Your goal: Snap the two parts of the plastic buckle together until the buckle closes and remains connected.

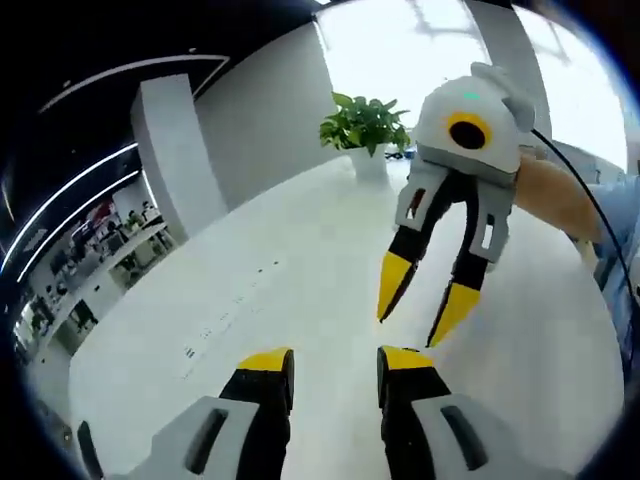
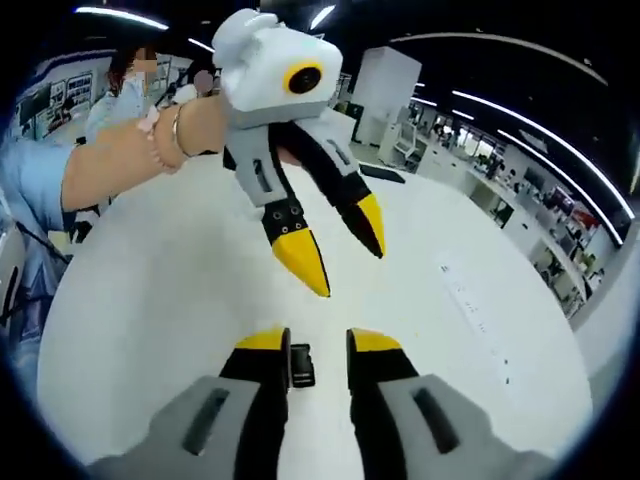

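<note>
Over the white counter (image 2: 150, 300), a small black buckle piece (image 2: 300, 366) sits between the right tongs (image 2: 317, 342), whose tips stand slightly apart beside it. The left tongs (image 1: 336, 362) hang apart above the counter, gripping nothing

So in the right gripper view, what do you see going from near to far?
Right gripper with a small black buckle piece between its jaws → left gripper → a person's arm → the far office.
</note>
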